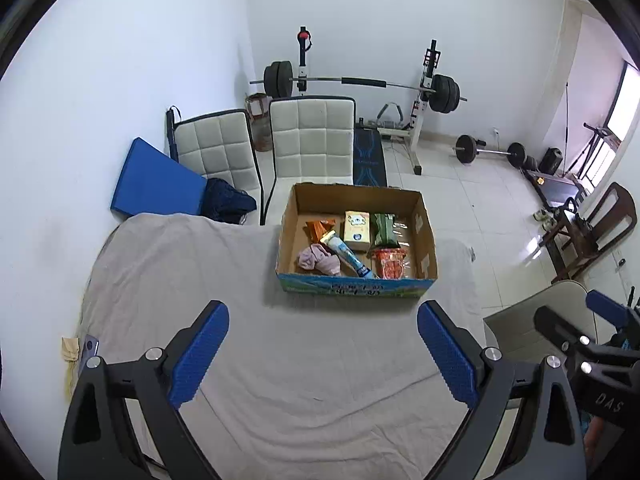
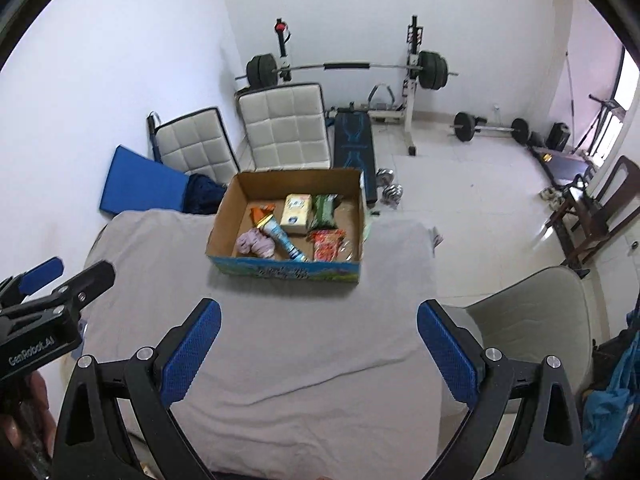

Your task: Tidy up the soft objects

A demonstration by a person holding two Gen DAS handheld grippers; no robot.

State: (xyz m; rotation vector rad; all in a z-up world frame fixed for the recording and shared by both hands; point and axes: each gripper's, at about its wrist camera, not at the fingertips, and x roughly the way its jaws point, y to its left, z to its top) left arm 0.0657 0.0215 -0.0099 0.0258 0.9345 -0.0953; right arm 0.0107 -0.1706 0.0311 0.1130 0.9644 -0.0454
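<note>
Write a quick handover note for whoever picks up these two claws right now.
Left claw: open, empty, above the grey-covered table, short of the box.
Right claw: open, empty, at about the same distance.
Cardboard box sits at the table's far end. Inside: pink cloth front left, blue tube beside it, orange packet behind, yellow carton centre, green packet and red packet on the right.
Done: everything visible is in the box; nothing lies loose on the cloth.
Left: possibly nothing; confirm whether any item must still be sorted.
</note>
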